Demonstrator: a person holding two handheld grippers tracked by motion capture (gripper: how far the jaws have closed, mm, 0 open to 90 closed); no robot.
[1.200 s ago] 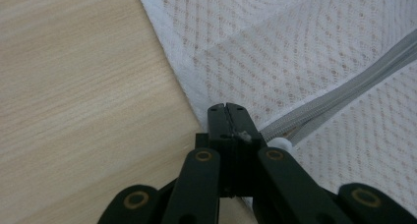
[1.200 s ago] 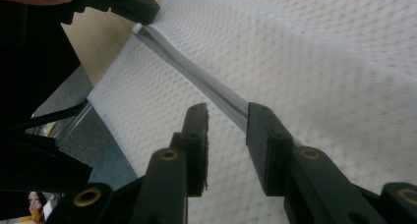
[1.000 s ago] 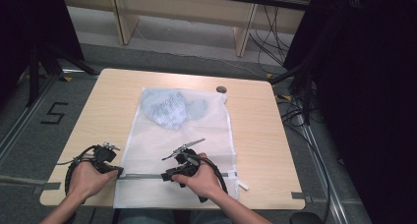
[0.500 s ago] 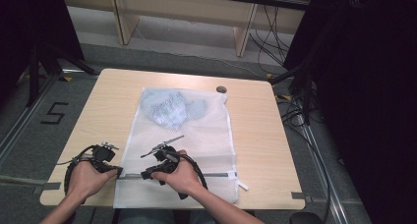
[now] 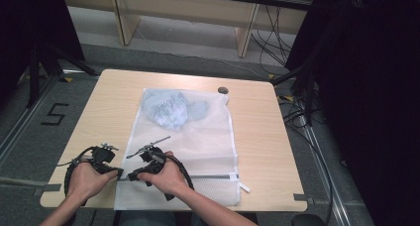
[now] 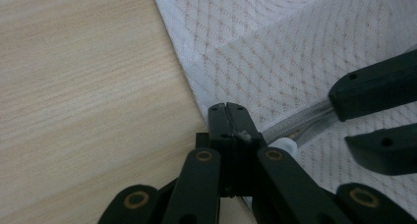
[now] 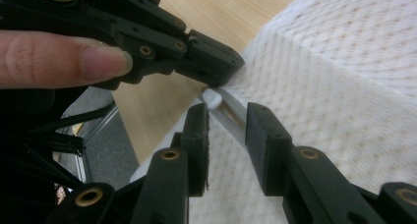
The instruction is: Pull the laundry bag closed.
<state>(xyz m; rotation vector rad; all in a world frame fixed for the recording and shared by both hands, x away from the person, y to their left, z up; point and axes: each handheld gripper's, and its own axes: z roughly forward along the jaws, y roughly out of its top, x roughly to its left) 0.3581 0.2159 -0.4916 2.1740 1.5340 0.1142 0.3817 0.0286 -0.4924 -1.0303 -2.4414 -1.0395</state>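
Since a second ago the right gripper (image 5: 132, 176) has slid leftward along the near end of the white mesh laundry bag (image 5: 198, 137), from about the middle of the zipper line to its left end, and it now sits just beside the left gripper (image 5: 118, 172), which has not shifted. The bag lies flat on the wooden table (image 5: 262, 132), long axis running away from the person, with a bluish garment (image 5: 171, 109) bunched inside at the far end and the grey zipper (image 5: 213, 176) running crosswise near the person's edge. In the left gripper view the left gripper's jaws are closed tight on the bag's corner edge (image 6: 228, 117), right where the zipper track ends. In the right gripper view the right gripper (image 7: 226, 121) has its jaws parted, straddling the zipper track, and the small white zipper pull (image 7: 212, 98) lies just ahead of the tips, between them and the left gripper's clamped jaws (image 7: 211, 62). So the pull is directly in front of the right jaws, at the zipper's left end, and the track stretches off to the person's right. I'd judge the right hand is the one to pinch the pull and draw it along that line while the left anchors the corner.
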